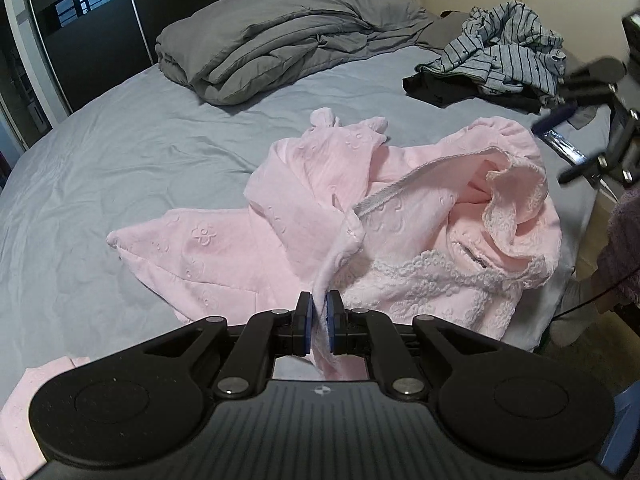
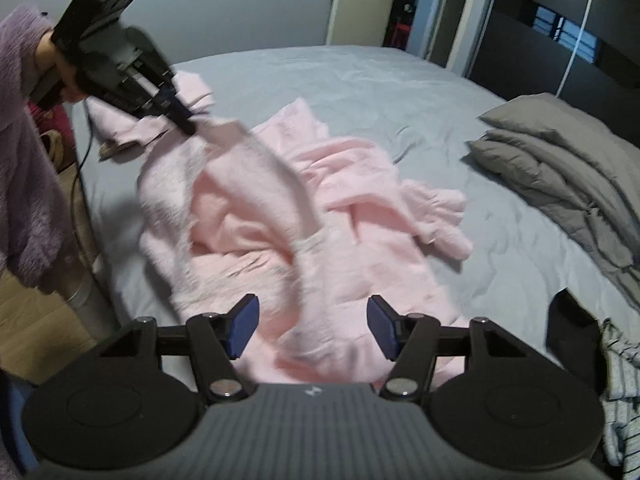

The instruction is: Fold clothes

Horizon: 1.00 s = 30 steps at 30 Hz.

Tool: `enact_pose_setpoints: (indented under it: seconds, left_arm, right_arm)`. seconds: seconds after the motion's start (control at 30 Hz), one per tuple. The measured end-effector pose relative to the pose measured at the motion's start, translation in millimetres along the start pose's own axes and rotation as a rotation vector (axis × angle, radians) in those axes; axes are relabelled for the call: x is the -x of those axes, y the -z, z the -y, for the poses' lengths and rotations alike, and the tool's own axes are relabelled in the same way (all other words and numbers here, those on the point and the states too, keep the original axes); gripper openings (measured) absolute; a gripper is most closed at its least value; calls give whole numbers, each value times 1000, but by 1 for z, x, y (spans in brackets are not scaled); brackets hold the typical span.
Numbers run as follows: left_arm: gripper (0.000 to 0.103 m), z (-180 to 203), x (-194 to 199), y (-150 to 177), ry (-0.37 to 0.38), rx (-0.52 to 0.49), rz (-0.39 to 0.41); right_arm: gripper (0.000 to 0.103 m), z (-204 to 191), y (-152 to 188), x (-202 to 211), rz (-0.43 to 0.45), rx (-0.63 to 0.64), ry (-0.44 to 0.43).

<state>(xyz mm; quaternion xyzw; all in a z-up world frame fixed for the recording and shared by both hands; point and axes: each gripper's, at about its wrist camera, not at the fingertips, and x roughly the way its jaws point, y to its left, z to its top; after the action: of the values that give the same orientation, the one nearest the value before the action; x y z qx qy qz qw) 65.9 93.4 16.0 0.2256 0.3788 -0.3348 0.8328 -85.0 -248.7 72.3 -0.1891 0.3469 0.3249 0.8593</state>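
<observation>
On the bed, with its smooth blue-grey sheet, a soft pink robe lies crumpled in the middle, fuzzy, with flower shapes pressed in and white lace trim. Left of the robe the sheet is flat and a little wrinkled. The left gripper is clenched on a fold of the robe's near edge. Behind the robe sits a puffy grey blanket, folded thick. To the robe's right is a striped shirt, bunched up. The right gripper has let go, its blue pads spread apart above the robe.
</observation>
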Motion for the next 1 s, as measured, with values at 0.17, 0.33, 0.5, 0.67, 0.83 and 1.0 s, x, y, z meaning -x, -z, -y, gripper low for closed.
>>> enact_pose_setpoints:
  seconds: [0.17,0.33,0.5,0.67,0.83,1.0]
  left_arm:
    - [5,-2,0,6,3,5,-13]
    - [5,-1,-2,11,1,1,-29]
    - [5,-3,-1,14,2,6,-29]
    - [5,-4,-3,14,2,7,-32]
    - [6,-7,-1,15,3,14,-26]
    - [5,-8,-1,15,0,16,-28]
  right_arm:
    - [49,6,-4,-23,-82,128,-27]
    - [35,9,0,-55,-153,189,-49]
    - [35,3,4,-76,-168,267,-38]
    - [37,3,-9,-67,-149,283,-123]
    - [36,18,-14,-40,-115,283,-93]
    - [36,25,-11,-40,-124,273,-64]
